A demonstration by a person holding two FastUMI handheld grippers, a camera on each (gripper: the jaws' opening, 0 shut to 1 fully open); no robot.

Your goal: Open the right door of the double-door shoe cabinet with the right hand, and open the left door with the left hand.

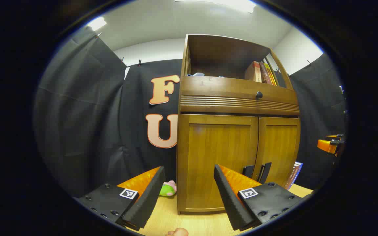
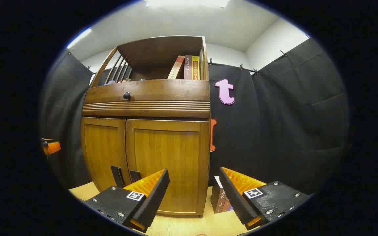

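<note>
- While both doors (image 2: 166, 164) stay shut, left tongs (image 1: 189, 196) and right tongs (image 2: 192, 196) gape wide, empty.
- Stiff hinged panels, likely light: pinch the dark handles (image 2: 118, 175) ahead, at the centre seam.

one cabinet (image 1: 238, 131) with two doors (image 1: 220, 160), two door handles (image 2: 118, 175) and one drawer knob (image 1: 259, 95); three books (image 2: 185, 68) up top, one soft toy (image 1: 168, 189) on the floor.
</note>
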